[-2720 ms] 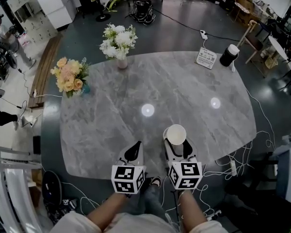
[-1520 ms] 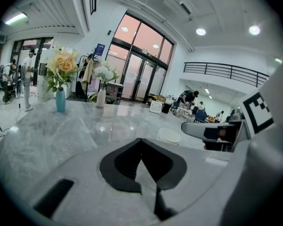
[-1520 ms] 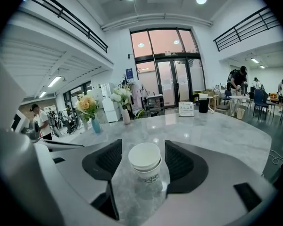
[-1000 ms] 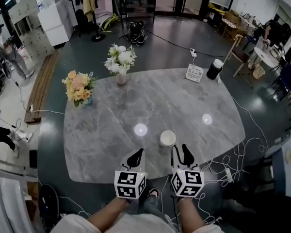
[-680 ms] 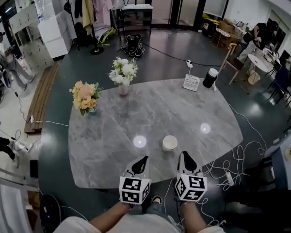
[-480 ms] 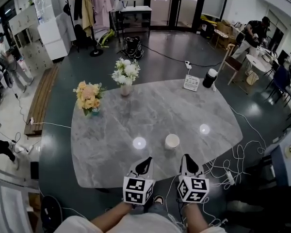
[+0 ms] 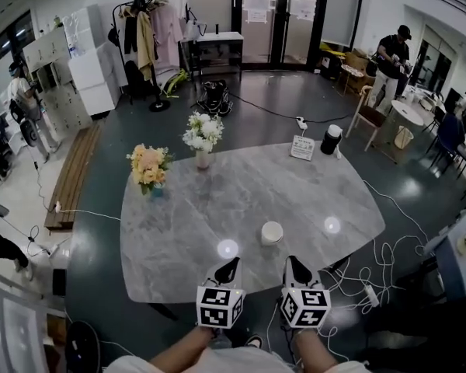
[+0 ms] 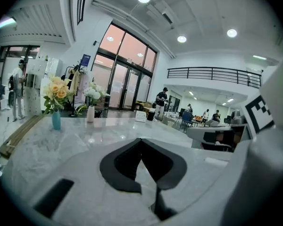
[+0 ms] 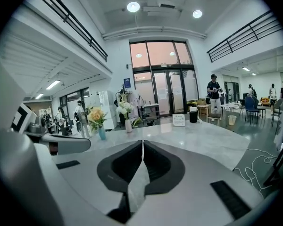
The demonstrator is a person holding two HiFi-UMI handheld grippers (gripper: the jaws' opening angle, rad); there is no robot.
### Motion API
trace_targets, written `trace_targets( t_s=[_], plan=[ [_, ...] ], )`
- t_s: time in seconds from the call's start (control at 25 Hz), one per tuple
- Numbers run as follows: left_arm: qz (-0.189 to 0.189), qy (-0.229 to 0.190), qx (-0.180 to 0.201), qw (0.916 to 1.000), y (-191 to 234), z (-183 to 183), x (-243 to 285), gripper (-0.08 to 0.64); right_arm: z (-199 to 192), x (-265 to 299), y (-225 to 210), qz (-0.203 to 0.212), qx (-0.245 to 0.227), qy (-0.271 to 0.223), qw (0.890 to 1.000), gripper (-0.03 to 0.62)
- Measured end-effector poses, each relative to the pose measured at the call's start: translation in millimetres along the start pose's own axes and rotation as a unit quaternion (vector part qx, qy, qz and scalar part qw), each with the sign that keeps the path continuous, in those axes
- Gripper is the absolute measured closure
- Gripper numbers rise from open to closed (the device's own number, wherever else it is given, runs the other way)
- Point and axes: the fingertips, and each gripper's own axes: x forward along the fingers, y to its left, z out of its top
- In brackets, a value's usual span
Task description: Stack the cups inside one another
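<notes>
My left tool (image 7: 231, 263) and right tool (image 7: 290, 261) are closed, empty; the cup (image 7: 272, 232) looks light and crushable, so I'd pinch its rim gently.

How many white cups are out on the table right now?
1: the white cup stands on the table ahead of the right gripper. Cups nested inside it would be hidden.

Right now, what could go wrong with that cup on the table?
1. The white cup stands alone on the table, just ahead of the right gripper, whose jaws are shut and empty. A forward bump could tip it over.
2. Loose cables loop on the floor by the table's right side, near the person. A foot could catch in them.
</notes>
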Motion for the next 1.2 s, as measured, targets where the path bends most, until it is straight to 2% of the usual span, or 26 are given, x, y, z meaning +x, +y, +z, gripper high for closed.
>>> trace_targets(
  t_s=[0.28,0.6,0.8,0.96,1.12,1.2],
  plan=[
    [0.015,0.02,-0.011,0.9996,-30.4,-28.5,-23.6,0.565,-6.4,-36.4,-4.5,0.017,0.007,-0.005,1.0,0.577],
    [-0.021,0.033,0.017,0.9991,-53.4,-37.5,-18.0,0.565,-19.3,-48.2,-10.7,-0.006,0.026,-0.008,1.0,0.578],
    [-0.025,0.025,0.014,0.9993,-54.4,-30.6,-16.8,0.565,-18.1,-50.0,-8.3,-0.01,0.027,-0.01,1.0,0.578],
    [-0.027,0.026,0.015,0.9992,-55.9,-29.9,-15.4,0.565,-14.8,-49.5,-6.0,-0.006,0.018,-0.009,1.0,0.578],
    [-0.028,0.026,0.015,0.9992,-55.7,-28.3,-16.8,0.565,-9.3,-51.1,-3.3,-0.009,-0.019,-0.007,1.0,0.586],
    [-0.028,0.024,0.015,0.9992,-54.8,-27.6,-15.8,0.565,-7.5,-50.0,-4.9,-0.01,-0.018,-0.007,1.0,0.586]
  ],
)
